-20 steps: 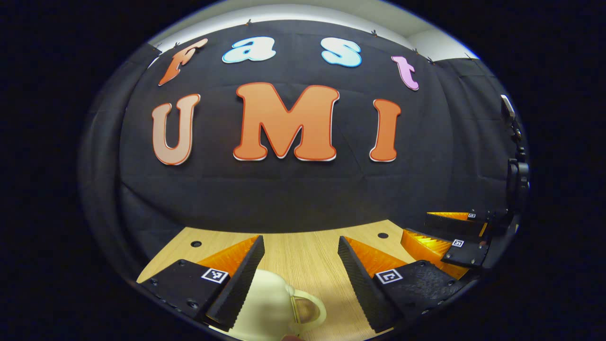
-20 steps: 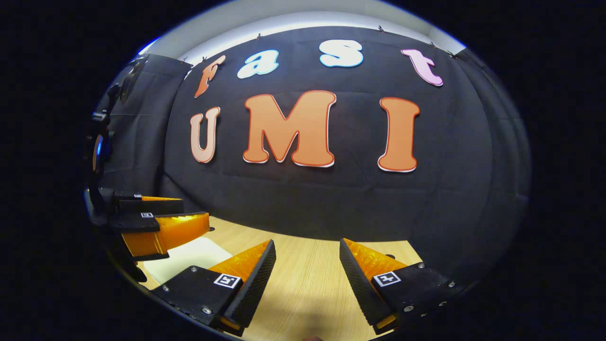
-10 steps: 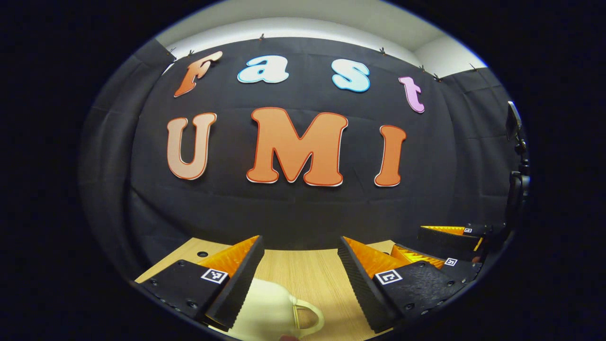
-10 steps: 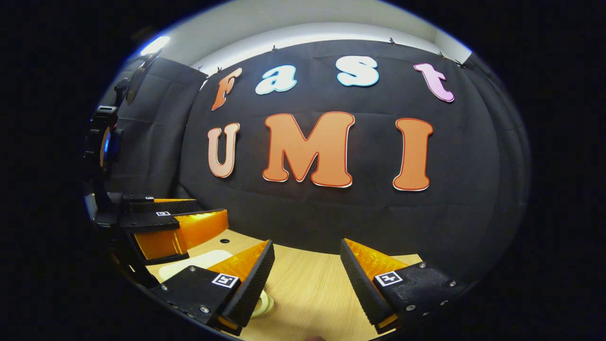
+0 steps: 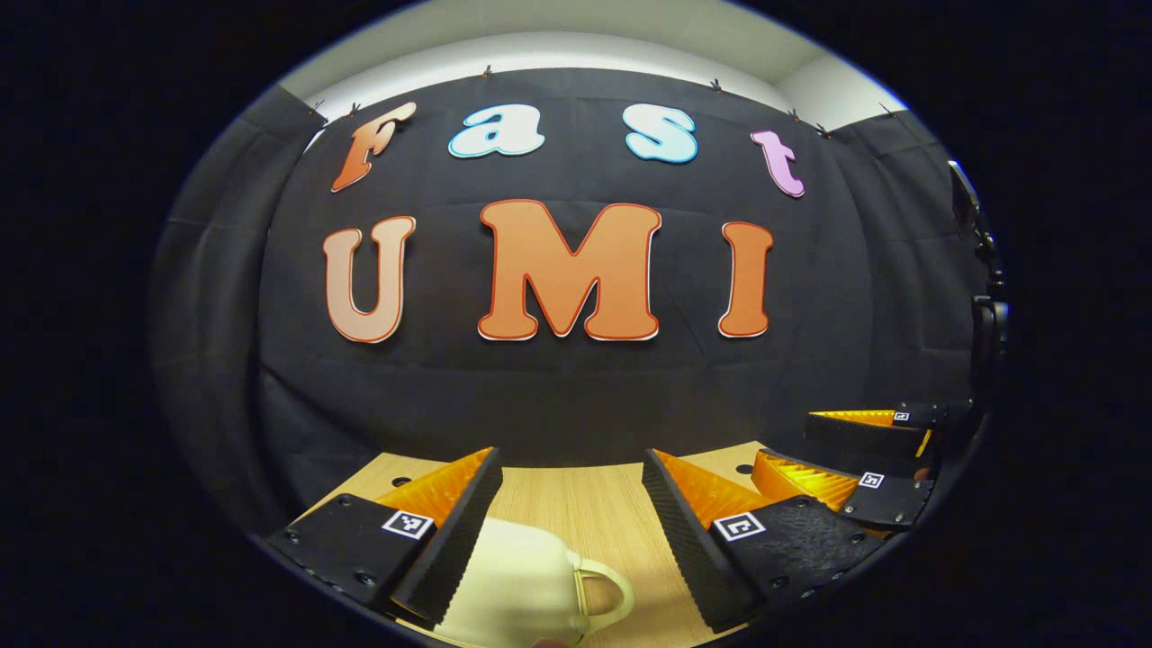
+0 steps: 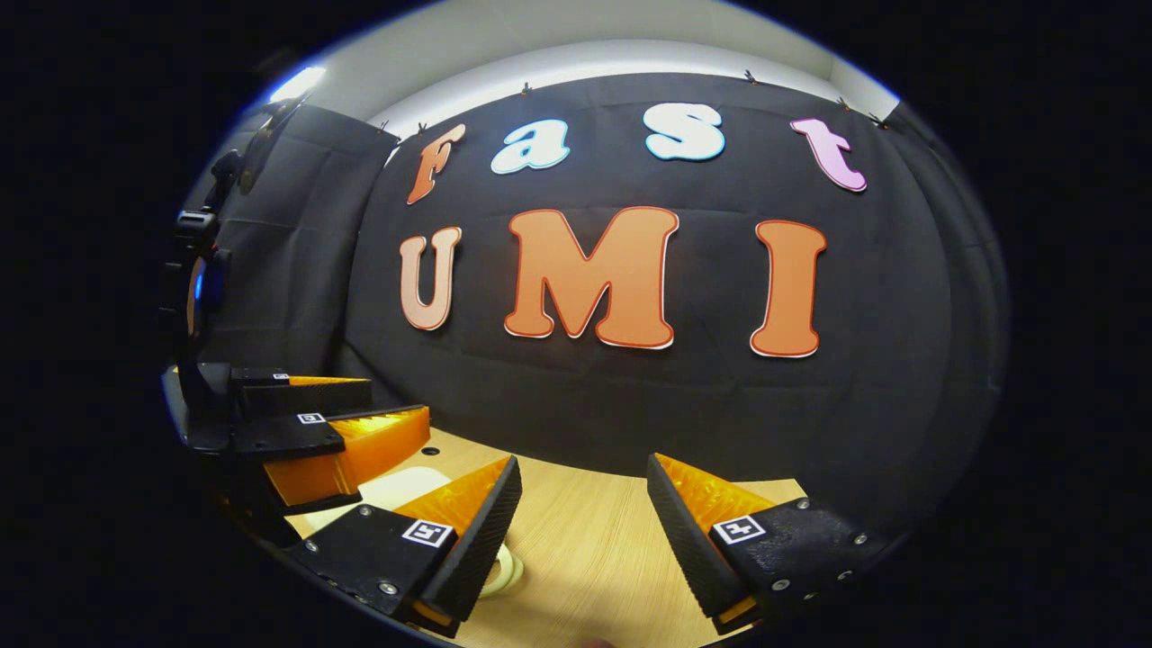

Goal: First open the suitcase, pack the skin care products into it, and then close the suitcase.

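A small cream suitcase (image 5: 517,585) lies flat on the wooden table (image 5: 576,499), its handle (image 5: 605,594) pointing right; its lid looks shut. My left gripper (image 5: 570,459) hovers open just above it, the left finger over the case. In the right gripper view the same suitcase (image 6: 396,486) peeks out beneath the left gripper (image 6: 400,398), with its handle (image 6: 504,572) beside my right gripper's left finger. My right gripper (image 6: 584,461) is open over bare table (image 6: 585,540). It also appears at the right of the left gripper view as the right gripper (image 5: 785,436), open.
The black cloth wall stands close behind the table's far edge. Small round holes (image 5: 401,481) dot the tabletop near that edge. A camera mount on a stand (image 5: 985,315) rises at the far right.
Both views have tilted upward a little over the second and then settled. The suitcase has stayed under the left gripper, and both grippers have stayed open.
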